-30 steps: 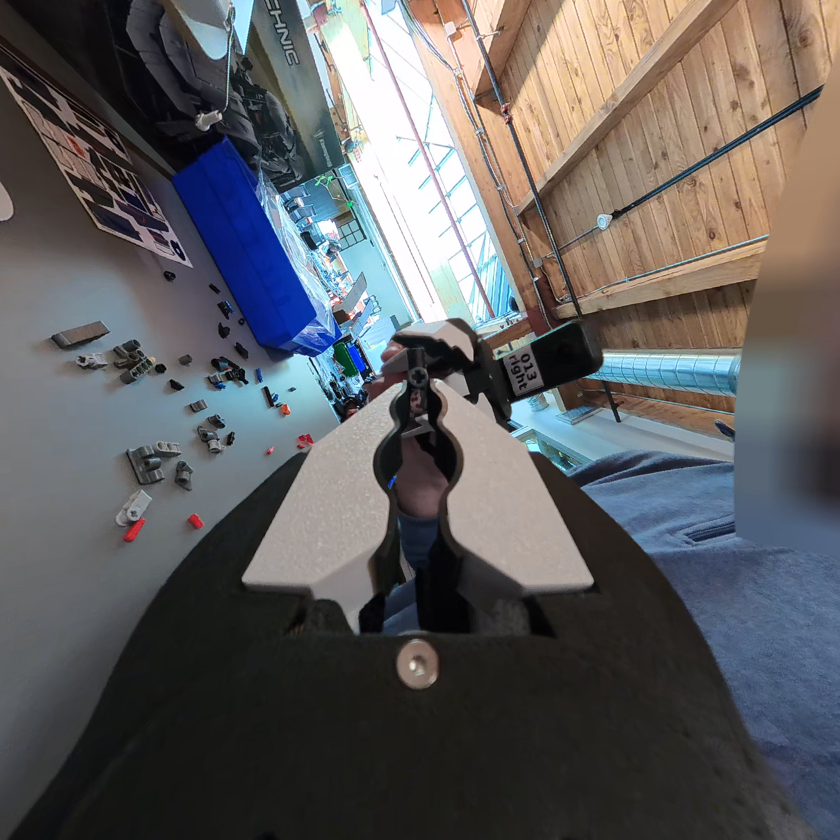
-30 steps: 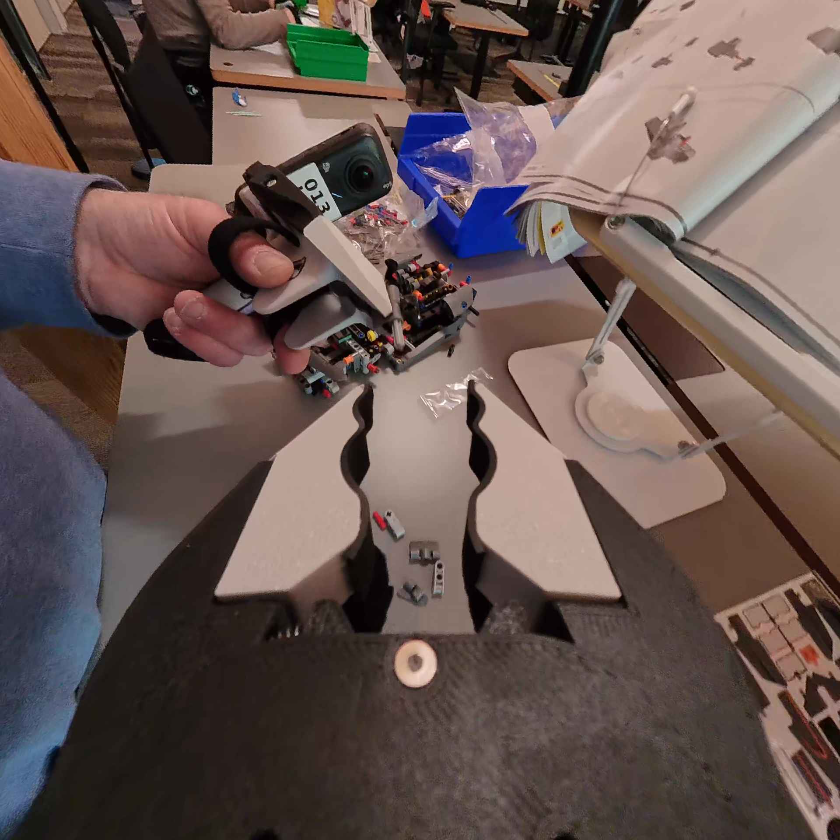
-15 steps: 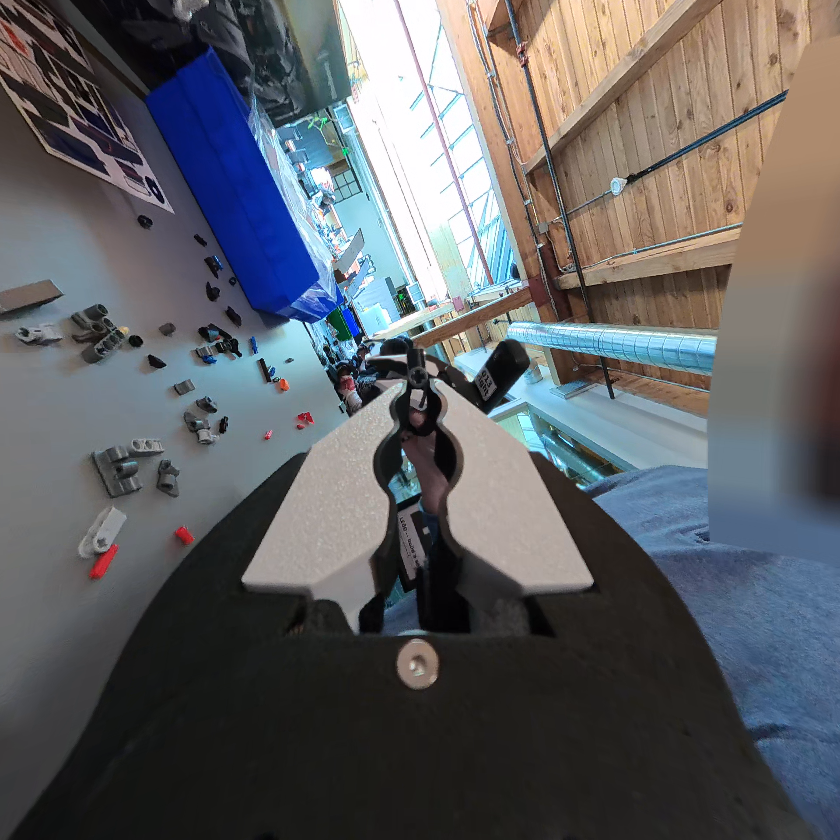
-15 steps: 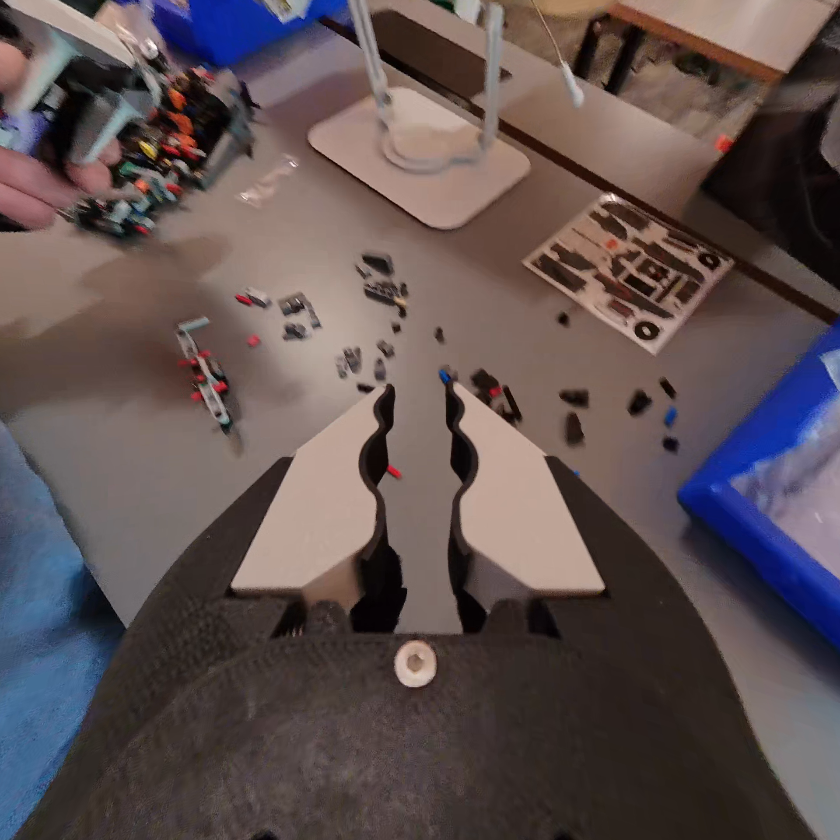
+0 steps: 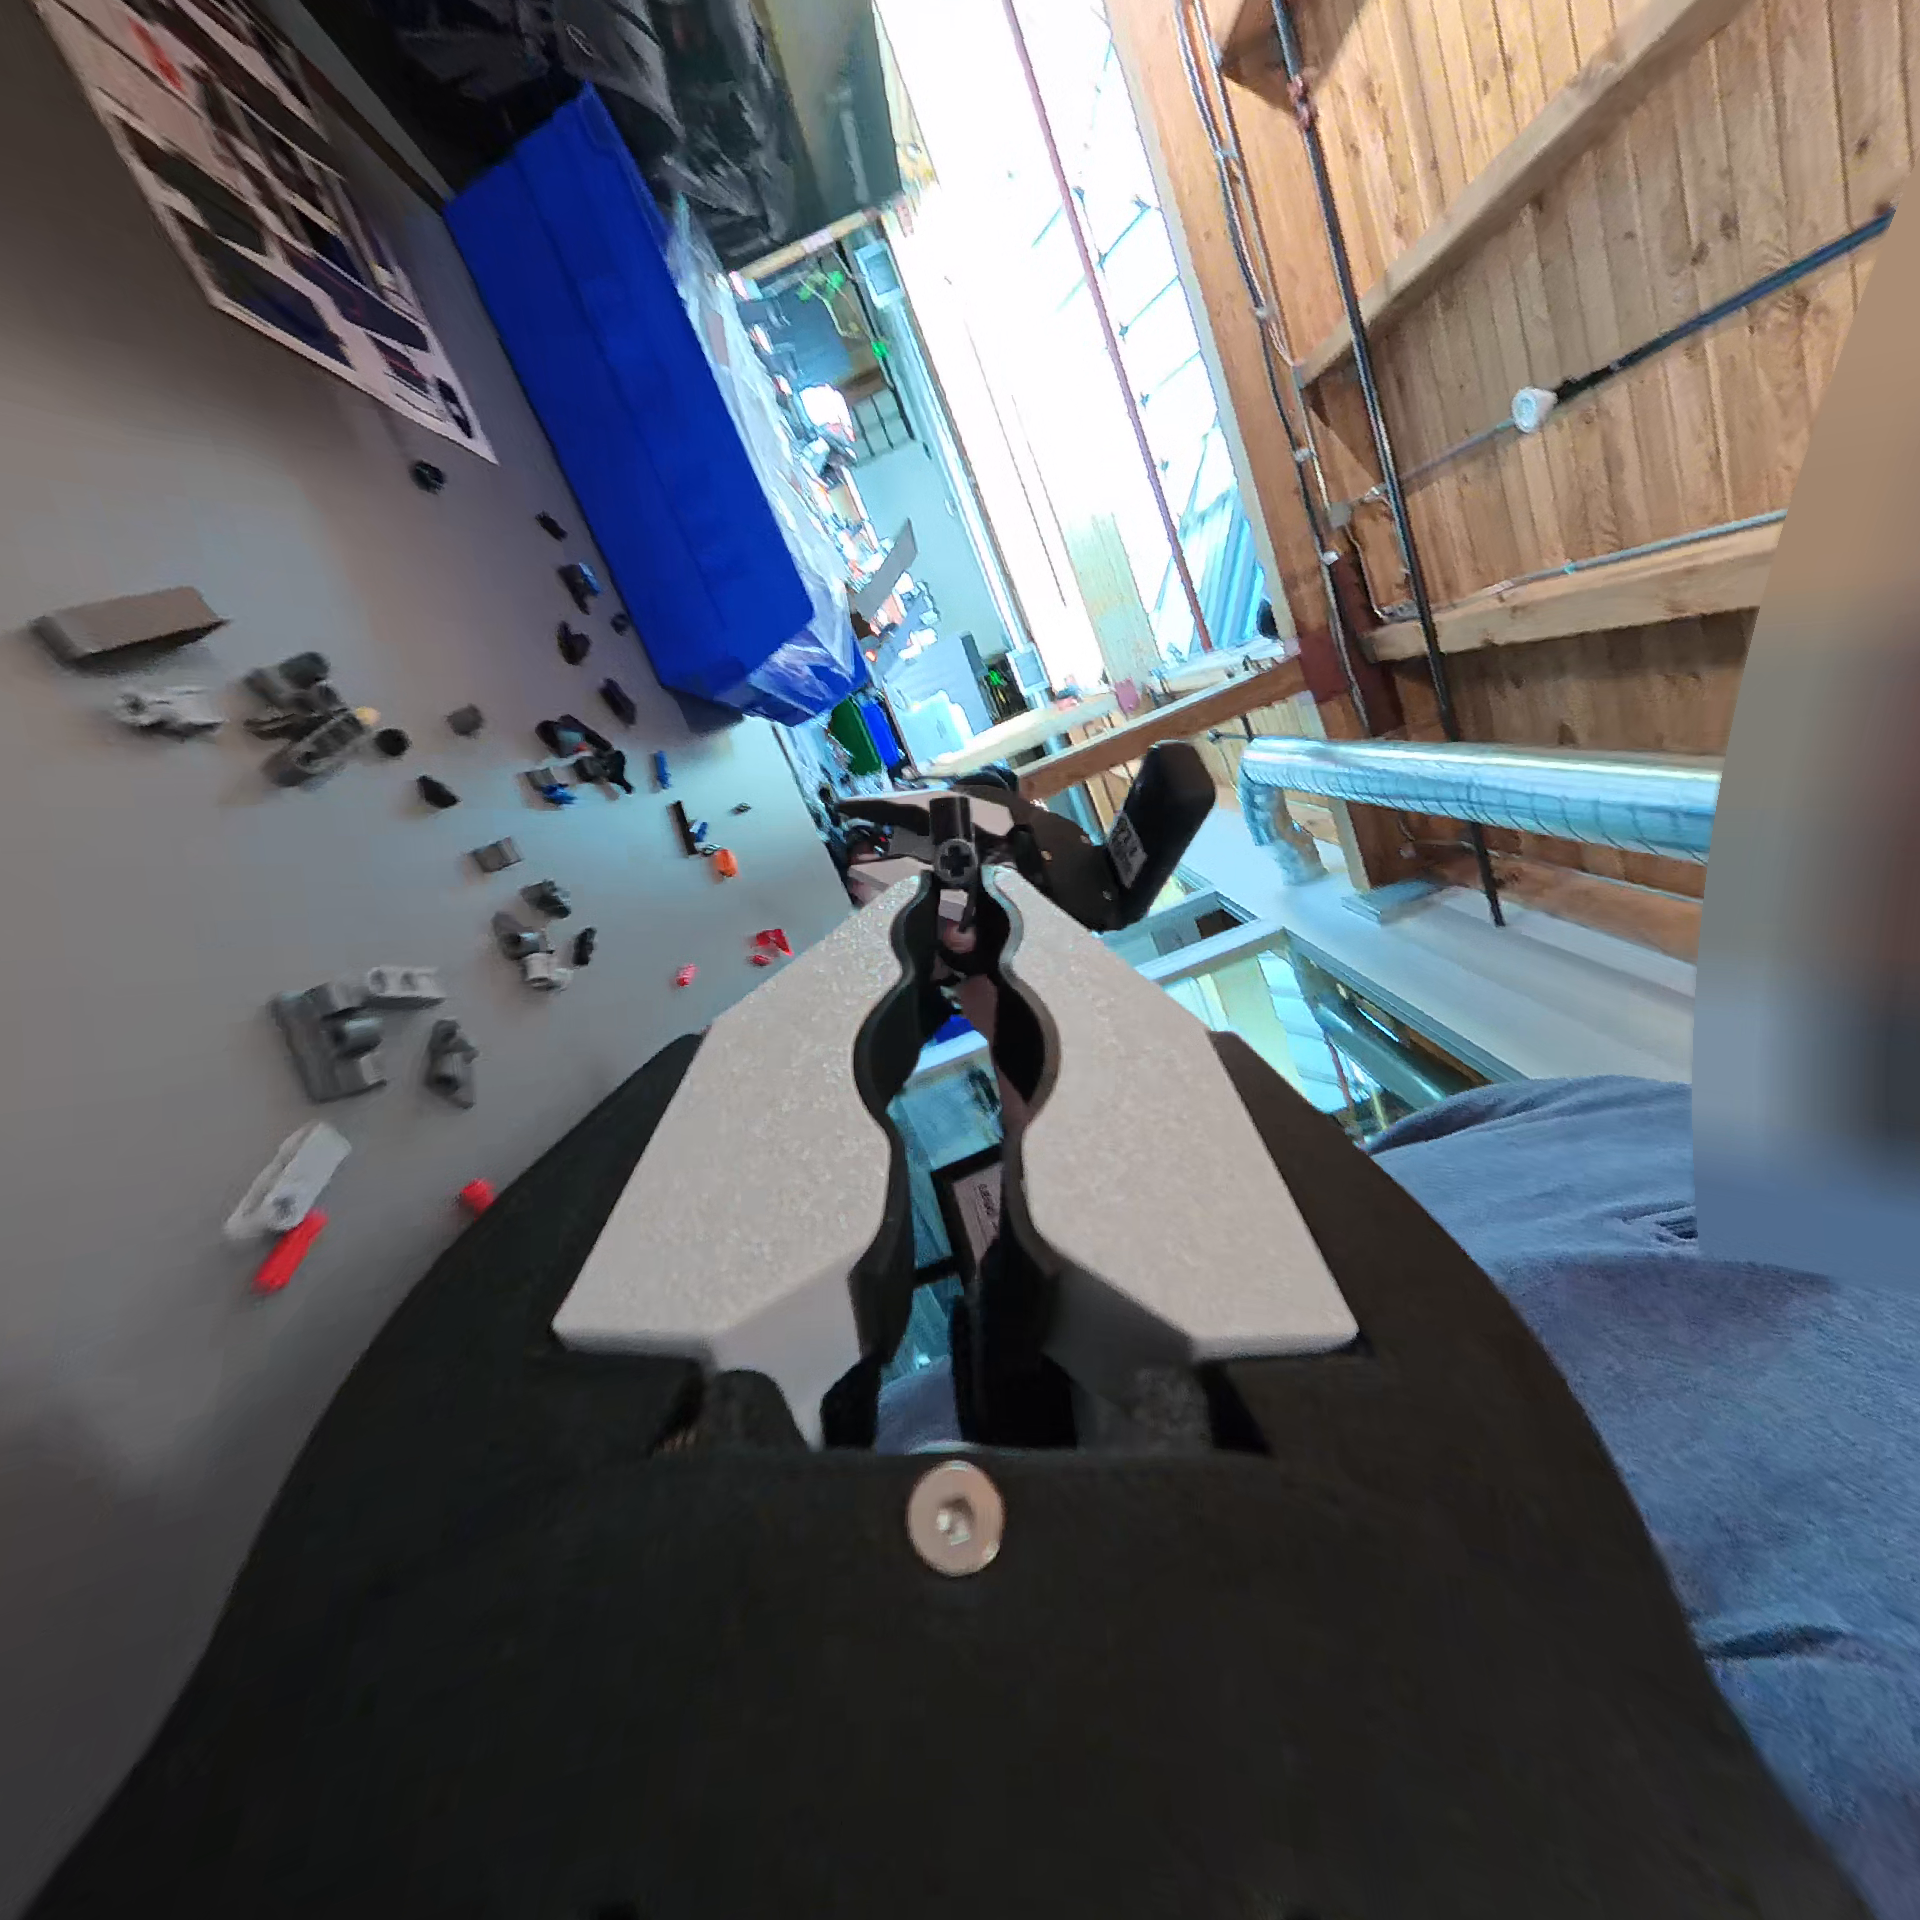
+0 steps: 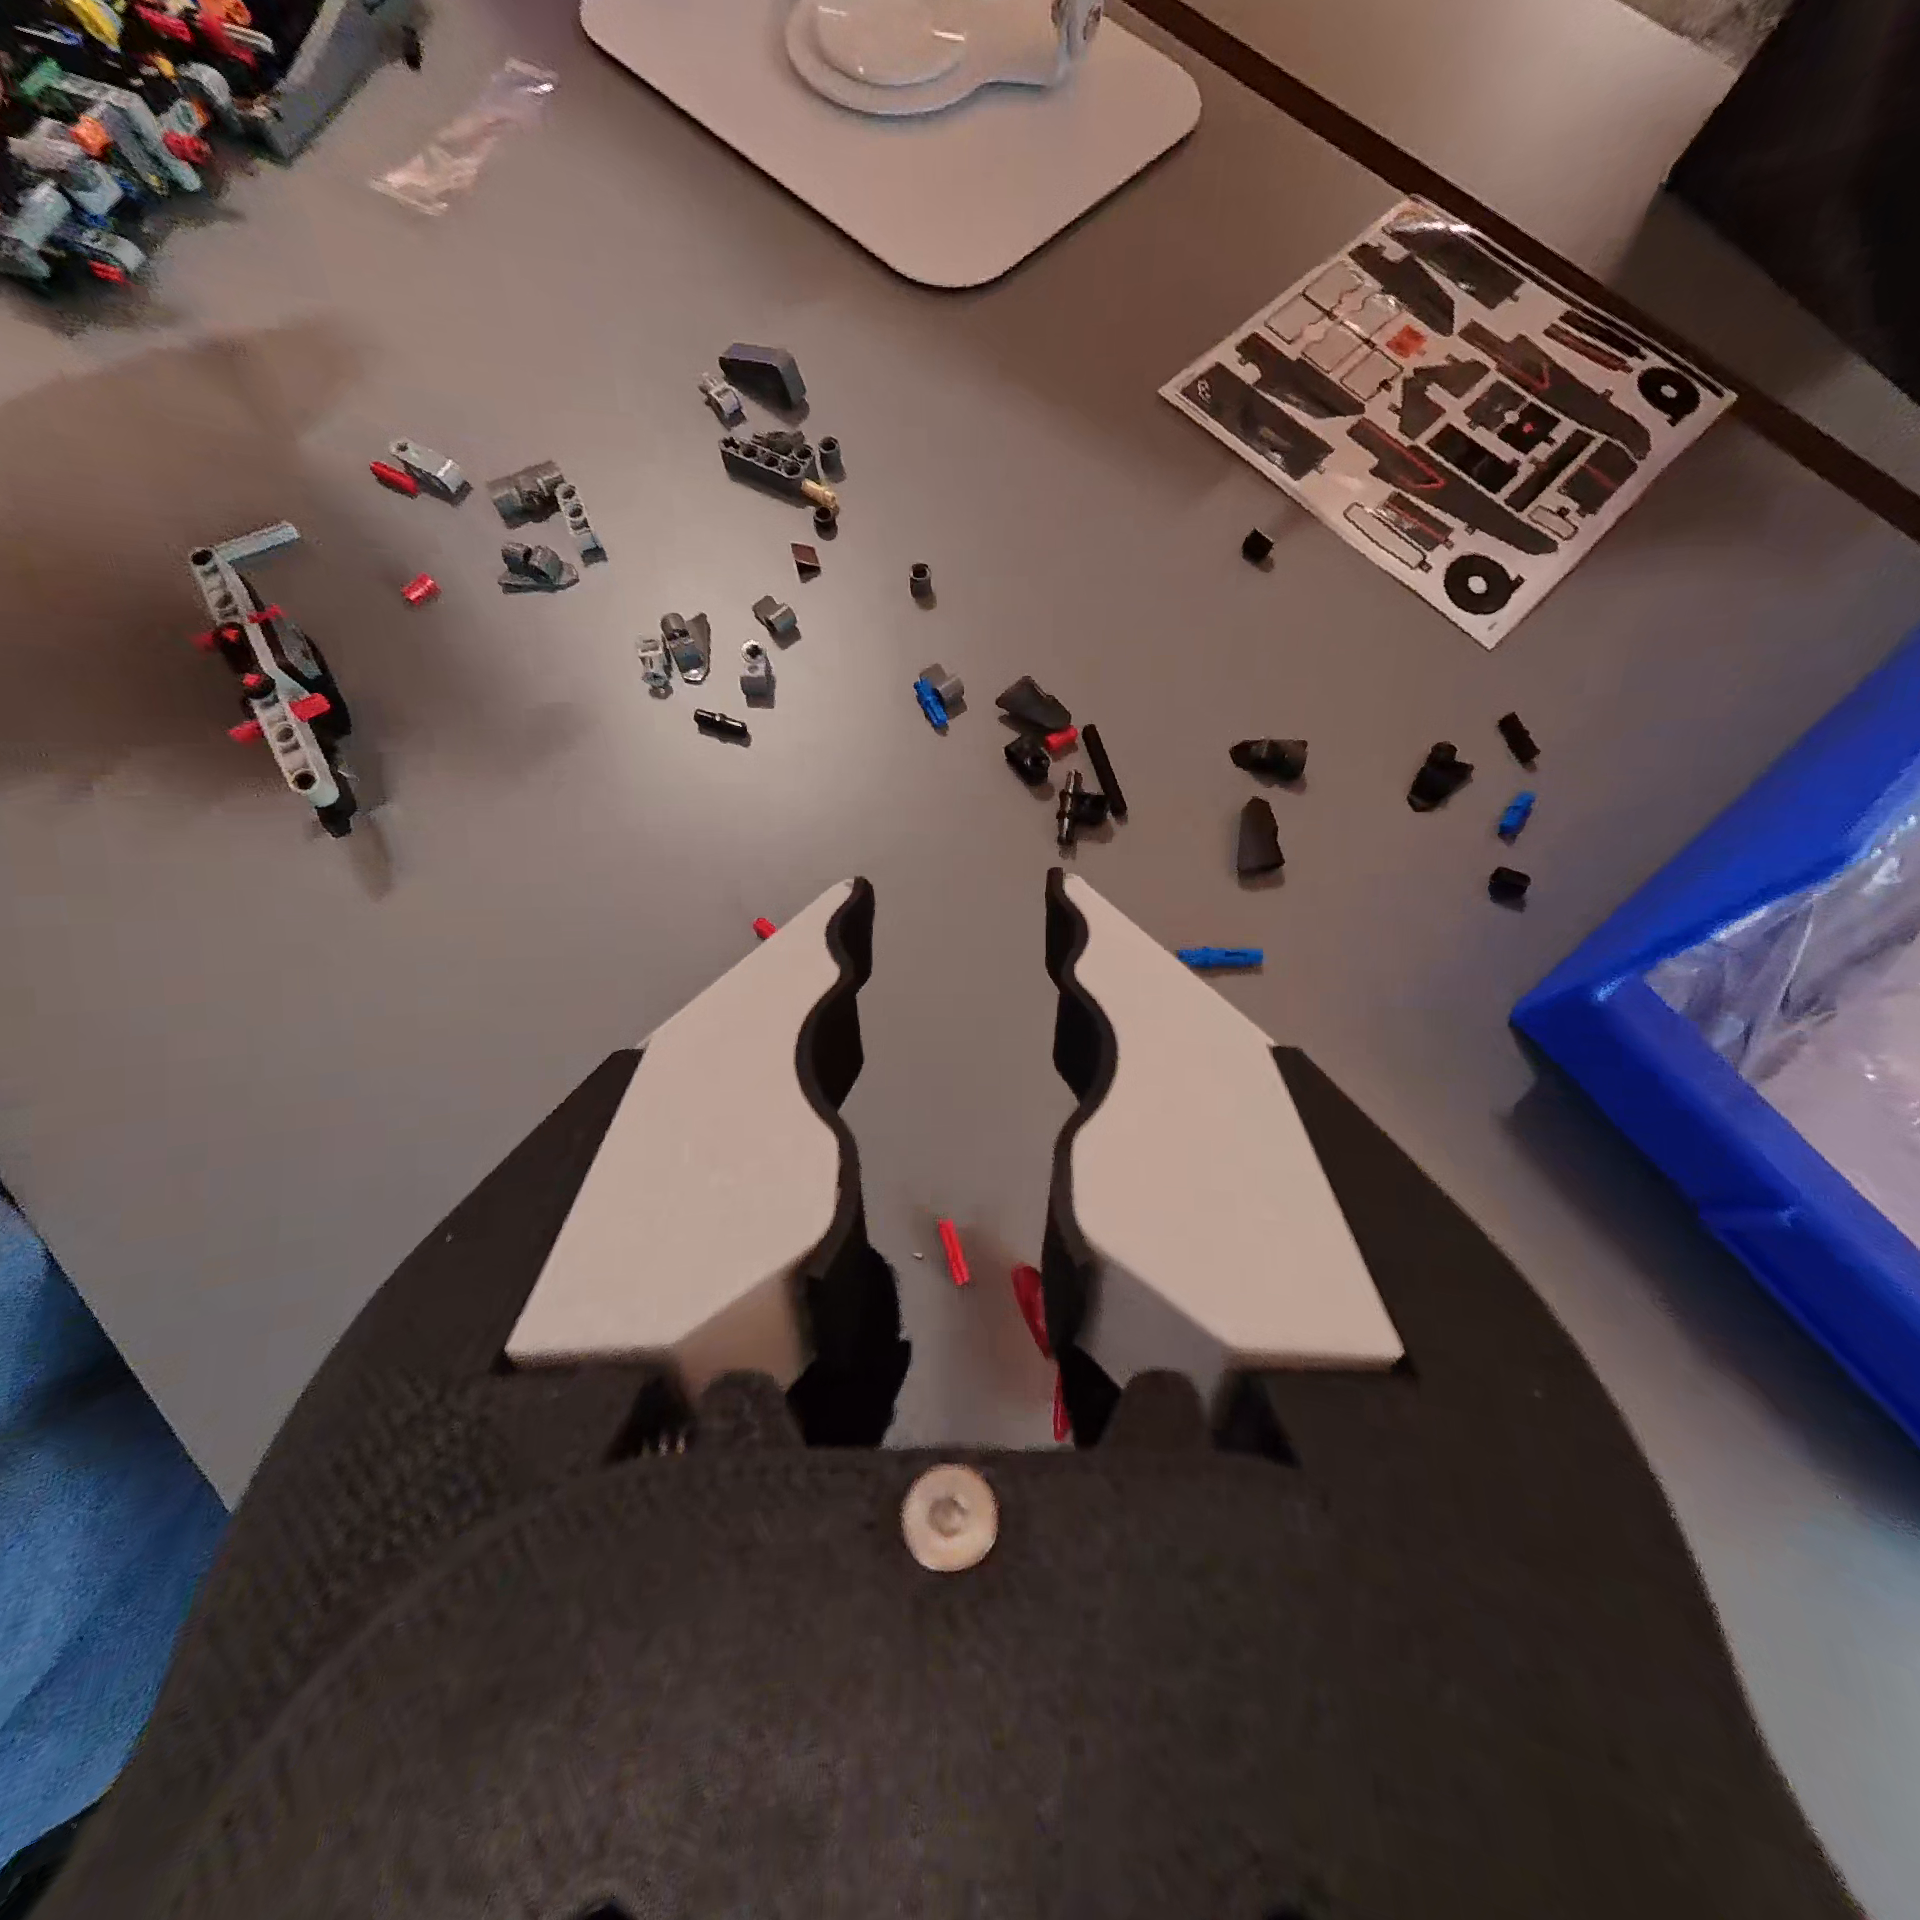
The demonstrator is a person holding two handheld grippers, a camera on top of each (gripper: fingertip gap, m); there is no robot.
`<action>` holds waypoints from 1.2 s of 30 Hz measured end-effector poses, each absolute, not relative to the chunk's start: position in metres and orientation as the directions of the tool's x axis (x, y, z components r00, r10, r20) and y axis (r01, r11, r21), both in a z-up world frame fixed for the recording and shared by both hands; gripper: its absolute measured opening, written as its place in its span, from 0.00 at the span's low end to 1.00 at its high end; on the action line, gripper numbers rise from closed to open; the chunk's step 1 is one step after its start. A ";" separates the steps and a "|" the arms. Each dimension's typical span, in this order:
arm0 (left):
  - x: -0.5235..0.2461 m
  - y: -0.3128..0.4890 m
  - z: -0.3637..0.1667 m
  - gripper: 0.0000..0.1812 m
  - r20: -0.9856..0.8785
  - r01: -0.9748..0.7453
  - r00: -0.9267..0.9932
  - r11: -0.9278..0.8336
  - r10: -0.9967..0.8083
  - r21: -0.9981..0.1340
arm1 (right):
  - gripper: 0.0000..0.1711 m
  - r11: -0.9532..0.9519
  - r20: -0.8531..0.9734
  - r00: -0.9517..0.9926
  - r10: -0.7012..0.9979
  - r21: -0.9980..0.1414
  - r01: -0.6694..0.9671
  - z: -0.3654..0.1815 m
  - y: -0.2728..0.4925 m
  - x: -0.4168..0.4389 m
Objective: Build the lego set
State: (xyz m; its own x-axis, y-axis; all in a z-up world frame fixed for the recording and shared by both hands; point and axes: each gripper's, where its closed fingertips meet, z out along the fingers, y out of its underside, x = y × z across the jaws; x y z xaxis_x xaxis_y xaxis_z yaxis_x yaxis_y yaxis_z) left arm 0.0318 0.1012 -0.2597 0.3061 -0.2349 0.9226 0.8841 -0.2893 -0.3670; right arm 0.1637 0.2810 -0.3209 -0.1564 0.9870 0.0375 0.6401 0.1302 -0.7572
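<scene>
My left gripper (image 5: 956, 888) is shut on a small black cross-ended axle piece (image 5: 956, 857), held in the air beside the table and turned sideways. My right gripper (image 6: 958, 888) is open and empty, pointing down over loose pieces on the grey table (image 6: 520, 987). A red pin (image 6: 952, 1252) lies on the table between its fingers, a blue pin (image 6: 1221, 957) just right of them. Black pieces (image 6: 1070, 769) lie just ahead of the tips. A grey beam subassembly with red pins (image 6: 275, 675) lies at the left. The large multicoloured model (image 6: 94, 135) shows at the top left corner.
A blue bin (image 6: 1766, 1091) with plastic bags stands at the right; it also shows in the left wrist view (image 5: 644, 416). A sticker sheet (image 6: 1455, 416) lies at the back right. A white stand base (image 6: 904, 114) sits at the back. Grey pieces (image 6: 540, 509) are scattered mid-table. The right gripper is farther from the large multicoloured model (image 6: 94, 135), some 40 centimetres, than the left, some 20 centimetres.
My right gripper has swung away from the model and the left gripper to point down over the loose pieces, still open. My left gripper stays shut on the axle piece.
</scene>
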 end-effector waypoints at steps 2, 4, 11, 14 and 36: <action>0.027 0.095 -0.262 0.02 0.923 0.889 0.320 -0.268 -0.213 -0.371 | 0.18 0.145 0.031 -0.188 0.982 -0.761 0.632 -0.321 0.274 0.158; 0.023 0.089 -0.264 0.02 0.924 0.895 0.330 -0.246 -0.195 -0.372 | 0.17 0.163 0.025 -0.223 0.974 -0.763 0.626 -0.323 0.265 0.152; 0.017 0.071 -0.268 0.02 0.923 0.904 0.355 -0.195 -0.149 -0.380 | 0.16 0.209 -0.012 -0.335 0.942 -0.761 0.614 -0.332 0.231 0.128; 0.018 0.067 -0.271 0.02 0.924 0.906 0.358 -0.187 -0.135 -0.379 | 0.15 0.216 -0.033 -0.364 0.931 -0.752 0.623 -0.342 0.217 0.117; 0.059 0.035 -0.329 0.03 0.853 0.802 0.514 -0.404 0.093 -0.440 | 0.04 0.291 -0.047 -0.419 0.907 -0.650 0.703 -0.402 0.210 0.051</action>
State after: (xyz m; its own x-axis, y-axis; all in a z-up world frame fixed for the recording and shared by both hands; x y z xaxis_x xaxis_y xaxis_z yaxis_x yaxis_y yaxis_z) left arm 0.0586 0.0352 -0.3288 0.5141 0.0926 0.8527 0.8020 -0.4044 -0.4396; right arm 0.0512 0.2096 -0.4018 -0.4186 0.9069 -0.0470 0.7026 0.2906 -0.6496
